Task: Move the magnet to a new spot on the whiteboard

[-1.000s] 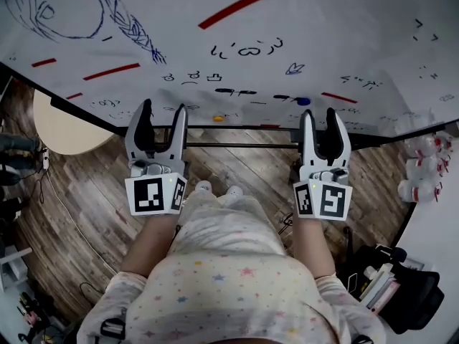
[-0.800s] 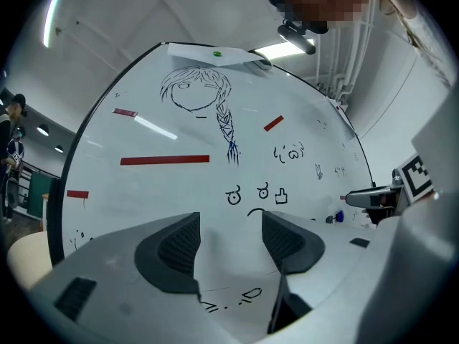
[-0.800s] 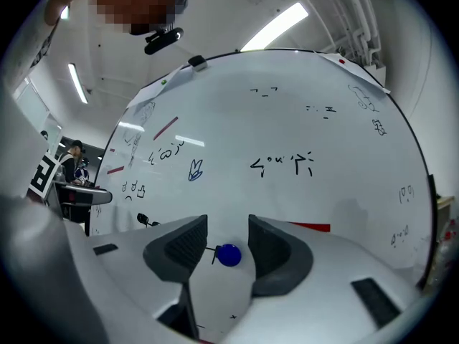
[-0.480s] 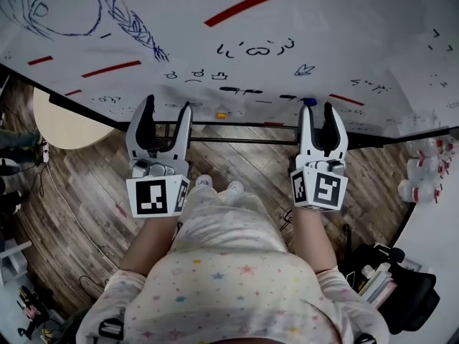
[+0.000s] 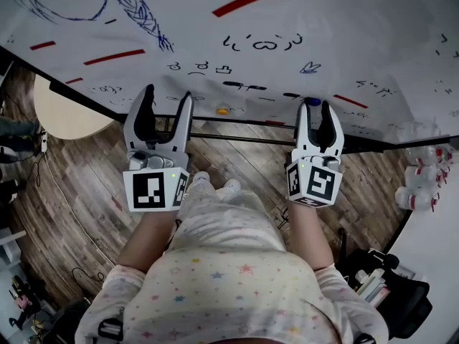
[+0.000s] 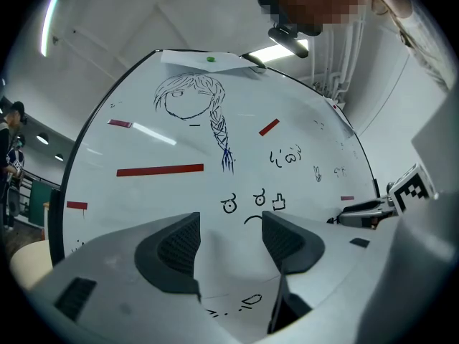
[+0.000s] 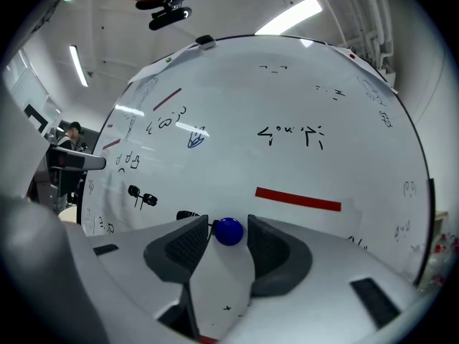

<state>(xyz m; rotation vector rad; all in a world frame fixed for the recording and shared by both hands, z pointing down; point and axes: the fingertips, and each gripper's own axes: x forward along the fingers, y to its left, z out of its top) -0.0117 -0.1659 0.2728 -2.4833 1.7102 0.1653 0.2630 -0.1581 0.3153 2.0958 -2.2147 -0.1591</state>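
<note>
Magnet (image 7: 229,232), one, blue, between right gripper (image 7: 228,222) tips; left gripper (image 6: 230,224) spread

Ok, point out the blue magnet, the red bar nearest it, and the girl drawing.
blue magnet (image 7: 229,231), right gripper view, centre of its round top.
red bar (image 7: 297,199), right gripper view, middle of its length.
girl drawing (image 6: 188,104), left gripper view, middle of the drawn head.

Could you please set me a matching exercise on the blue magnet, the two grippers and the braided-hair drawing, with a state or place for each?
1 blue magnet
2 left gripper
3 right gripper
4 braided-hair drawing

A open, only bare whiteboard between its jaws
B open, jaws either side of the magnet
C low on the board, between jaw tips
D board's top left, head view

Pairs: 1-C; 2-A; 3-B; 4-D.
</note>
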